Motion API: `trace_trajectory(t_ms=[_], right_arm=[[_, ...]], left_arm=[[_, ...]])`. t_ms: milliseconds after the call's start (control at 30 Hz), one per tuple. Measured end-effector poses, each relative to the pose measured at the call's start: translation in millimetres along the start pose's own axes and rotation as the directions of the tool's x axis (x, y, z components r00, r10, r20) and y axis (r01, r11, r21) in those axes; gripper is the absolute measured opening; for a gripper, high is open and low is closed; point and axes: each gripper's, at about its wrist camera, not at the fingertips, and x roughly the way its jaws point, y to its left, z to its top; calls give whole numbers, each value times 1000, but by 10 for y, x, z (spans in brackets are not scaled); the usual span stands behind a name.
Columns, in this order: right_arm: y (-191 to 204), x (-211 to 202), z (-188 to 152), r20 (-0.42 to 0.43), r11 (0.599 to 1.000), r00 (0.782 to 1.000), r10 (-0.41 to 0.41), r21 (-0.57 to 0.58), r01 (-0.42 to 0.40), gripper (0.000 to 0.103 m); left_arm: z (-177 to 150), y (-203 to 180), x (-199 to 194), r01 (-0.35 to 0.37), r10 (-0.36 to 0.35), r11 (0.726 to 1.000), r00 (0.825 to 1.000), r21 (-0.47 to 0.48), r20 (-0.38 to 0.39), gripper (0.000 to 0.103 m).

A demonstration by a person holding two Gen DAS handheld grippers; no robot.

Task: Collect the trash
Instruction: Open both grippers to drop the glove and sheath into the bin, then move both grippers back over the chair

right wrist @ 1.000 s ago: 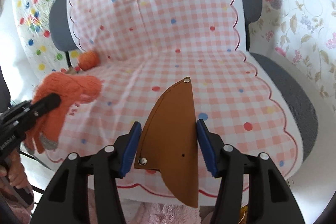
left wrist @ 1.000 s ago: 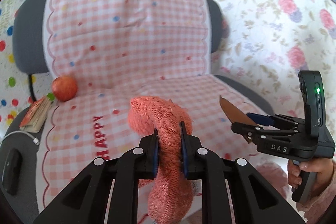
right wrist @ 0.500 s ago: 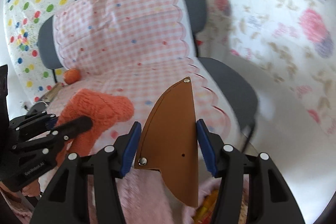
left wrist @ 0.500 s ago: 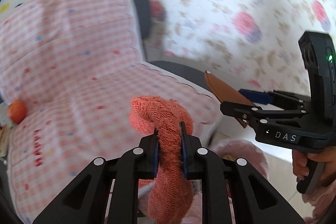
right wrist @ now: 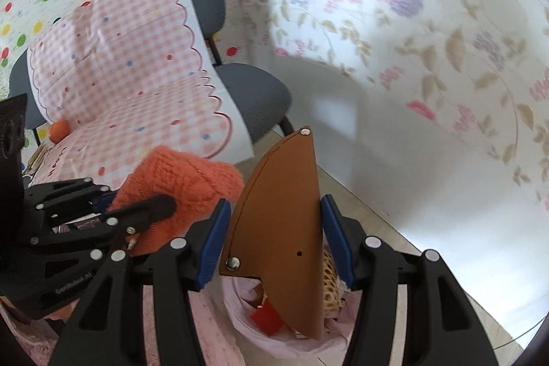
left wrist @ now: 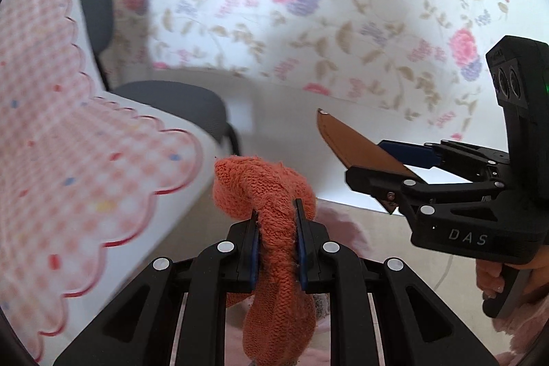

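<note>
Floral wall behind one knitted sock (left wrist: 274, 228) and one leather sheath (right wrist: 281, 228), each gripped.

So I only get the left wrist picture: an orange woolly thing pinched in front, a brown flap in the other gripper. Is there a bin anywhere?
Observer: Yes. The right wrist view shows a bin with a pink liner directly below the right gripper and its brown leather piece.
Operator: Anything in it, before my orange woolly thing goes in?
Observer: A red scrap lies inside.
Operator: And is anything lying on the chair?
Observer: A round orange fruit sits at the left edge of the checked cover.
</note>
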Motion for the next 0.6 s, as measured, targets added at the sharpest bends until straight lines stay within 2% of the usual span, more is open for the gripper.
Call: trace_trajectory(t_ms=[67,167,233,300,433,600], right_arm=[[-90,7,-15,-1,1000,1000,6,19,-6,54],[-215,75,0,-5,999,1000,15,48,-15,55],[-285,113,2,-12,997,1000,22,77,-21,59],[-359,118,4,-8,995,1000,24,97,-23,67],[-381,67,-21,2,994,1000,21,107,-21,67],[-387,29,3,13,994,1000,22,110,-23,67]], left_arm=[[0,-56,126,12,-12,1000,1000,-4,-20,18],[30,-104,308,-7,7,1000,999,4,-52,32],[38,-110,363,-18,18,1000,998,3,-67,61],[38,-105,375,-40,40,999,997,1,-68,75],[16,-46,363,-74,73,997,994,-9,-86,75],[-7,88,194,-122,119,991,991,-56,-62,75]])
